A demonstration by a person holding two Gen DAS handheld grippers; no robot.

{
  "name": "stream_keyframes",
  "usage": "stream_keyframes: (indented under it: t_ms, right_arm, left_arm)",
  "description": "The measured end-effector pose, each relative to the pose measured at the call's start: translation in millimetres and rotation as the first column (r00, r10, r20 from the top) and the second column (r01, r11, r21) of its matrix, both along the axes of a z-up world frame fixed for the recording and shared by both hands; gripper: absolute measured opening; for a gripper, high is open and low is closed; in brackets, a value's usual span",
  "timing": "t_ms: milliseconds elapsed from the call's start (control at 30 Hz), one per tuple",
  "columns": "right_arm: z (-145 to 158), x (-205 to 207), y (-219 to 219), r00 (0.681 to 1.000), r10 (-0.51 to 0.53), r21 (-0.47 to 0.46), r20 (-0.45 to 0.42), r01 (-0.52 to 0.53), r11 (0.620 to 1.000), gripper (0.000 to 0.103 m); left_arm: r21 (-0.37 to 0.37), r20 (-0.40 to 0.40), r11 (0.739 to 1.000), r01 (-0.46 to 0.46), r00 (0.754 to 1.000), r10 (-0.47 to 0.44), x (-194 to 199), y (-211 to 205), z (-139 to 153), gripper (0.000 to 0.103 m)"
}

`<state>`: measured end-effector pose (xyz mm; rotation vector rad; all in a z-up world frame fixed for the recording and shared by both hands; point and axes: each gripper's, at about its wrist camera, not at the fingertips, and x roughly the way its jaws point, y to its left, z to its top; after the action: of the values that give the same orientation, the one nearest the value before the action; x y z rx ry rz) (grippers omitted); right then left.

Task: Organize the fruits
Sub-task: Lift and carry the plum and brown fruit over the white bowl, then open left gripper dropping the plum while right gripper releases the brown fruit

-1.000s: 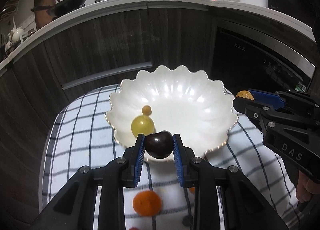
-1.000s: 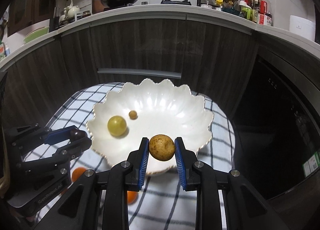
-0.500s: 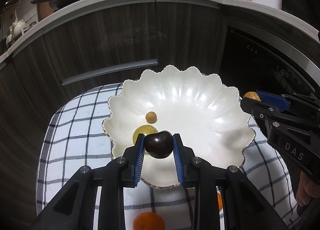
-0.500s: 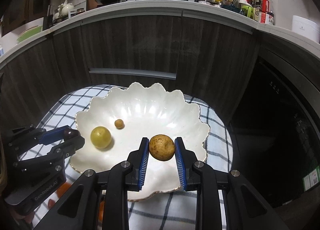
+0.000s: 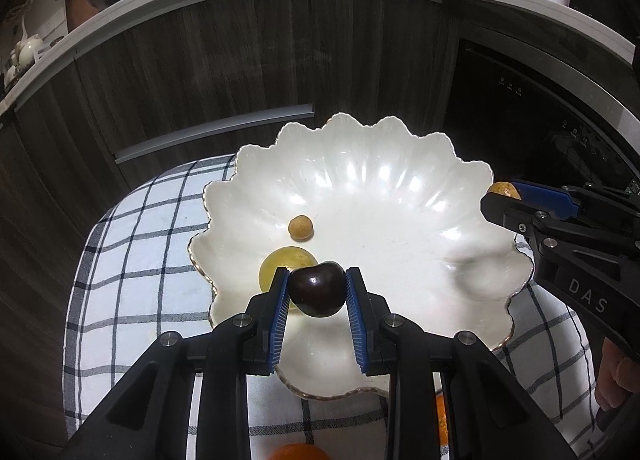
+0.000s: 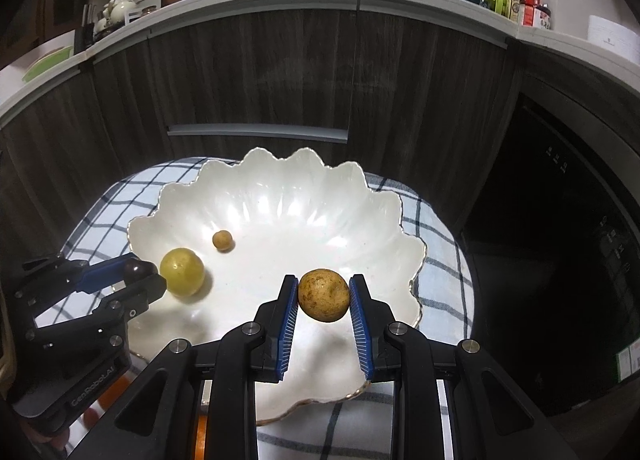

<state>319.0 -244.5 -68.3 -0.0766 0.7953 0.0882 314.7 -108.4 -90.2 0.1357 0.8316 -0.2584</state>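
A white scalloped bowl (image 5: 400,187) (image 6: 304,195) sits on a checked cloth. In it lie a yellow-green round fruit (image 5: 280,260) (image 6: 182,271) and a small tan fruit (image 5: 300,227) (image 6: 222,240). My left gripper (image 5: 317,292) is shut on a dark cherry (image 5: 318,294) and holds it over the bowl's near-left part; it also shows in the right wrist view (image 6: 138,274). My right gripper (image 6: 323,300) is shut on a brown speckled fruit (image 6: 323,300) over the bowl's near-right part; in the left wrist view it (image 5: 504,195) is at the bowl's right rim.
The checked cloth (image 5: 140,260) covers a small round table. An orange fruit (image 5: 298,452) lies on the cloth near me, another (image 5: 440,420) under the bowl's rim. Dark wood cabinets (image 5: 240,59) and a dark appliance (image 5: 540,119) stand behind.
Both grippers have moved forward with their fruits, from the bowl's near rim to over its inside. The bowl now looks larger and nearer.
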Motion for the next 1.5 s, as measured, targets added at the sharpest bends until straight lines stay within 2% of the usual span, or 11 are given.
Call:
stream_keyframes:
  t_ms: [267, 300, 333, 400, 467, 533, 600, 667, 800, 933, 1500]
  right_arm:
    - [-9.0, 7.6, -2.6, 0.999, -0.006, -0.003, -0.035, 0.006, 1.0, 0.027]
    - [-10.1, 8.7, -3.2, 0.999, -0.008, -0.002, -0.042, 0.008, 1.0, 0.028]
    - [-10.5, 9.3, -3.5, 0.999, -0.009, -0.002, -0.046, 0.009, 1.0, 0.028]
    - [-10.8, 9.3, -4.4, 0.999, -0.014, -0.003, -0.047, 0.014, 1.0, 0.028]
    - [-10.6, 10.3, -4.5, 0.999, -0.016, -0.007, -0.049, 0.016, 1.0, 0.029]
    - [-10.2, 10.6, -5.1, 0.998, -0.023, -0.01, -0.052, 0.023, 1.0, 0.038]
    - [-8.6, 9.8, -6.6, 0.998, -0.033, -0.003, -0.047, 0.033, 0.999, 0.059]
    - [-4.9, 7.3, -8.3, 0.999, -0.046, 0.004, -0.029, 0.046, 0.999, 0.069]
    - [2.2, 2.9, -7.4, 0.998, -0.059, -0.013, -0.002, 0.059, 0.998, 0.076]
    - [7.1, 0.1, -7.8, 0.997, -0.081, -0.02, 0.009, 0.081, 0.996, 0.08]
    - [25.0, -33.3, -7.1, 0.99, -0.143, 0.0, 0.02, 0.143, 0.99, 0.08]
  left_arm:
    - [-0.007, -0.019, 1.0, 0.005, 1.0, -0.006, 1.6, -1.5, -4.4, 0.03]
    - [-0.006, -0.019, 1.0, 0.004, 1.0, -0.004, 1.3, -1.3, -5.0, 0.036]
    - [-0.005, -0.016, 1.0, -0.002, 1.0, 0.002, 0.9, -0.8, -5.2, 0.047]
    - [-0.011, -0.006, 1.0, -0.016, 1.0, 0.015, -0.1, 0.6, -4.2, 0.058]
    - [-0.018, -0.005, 0.999, -0.027, 1.0, 0.027, -1.1, 2.9, -2.9, 0.063]
    - [-0.016, -0.004, 0.999, -0.036, 0.999, 0.036, -1.2, 4.0, -1.8, 0.065]
    - [-0.009, 0.004, 0.999, -0.036, 0.999, 0.037, -2.5, 4.3, 0.3, 0.069]
    - [-0.008, 0.013, 0.999, -0.041, 0.999, 0.041, -4.1, 5.4, 2.7, 0.077]
    - [-0.015, 0.031, 0.998, -0.056, 0.998, 0.057, -7.9, 9.1, 9.0, 0.091]
    - [-0.01, 0.041, 0.998, -0.064, 0.997, 0.065, -11.8, 12.2, 12.7, 0.092]
    - [-0.001, 0.08, 0.998, -0.064, 0.995, 0.063, -41.2, 24.4, 31.0, 0.092]
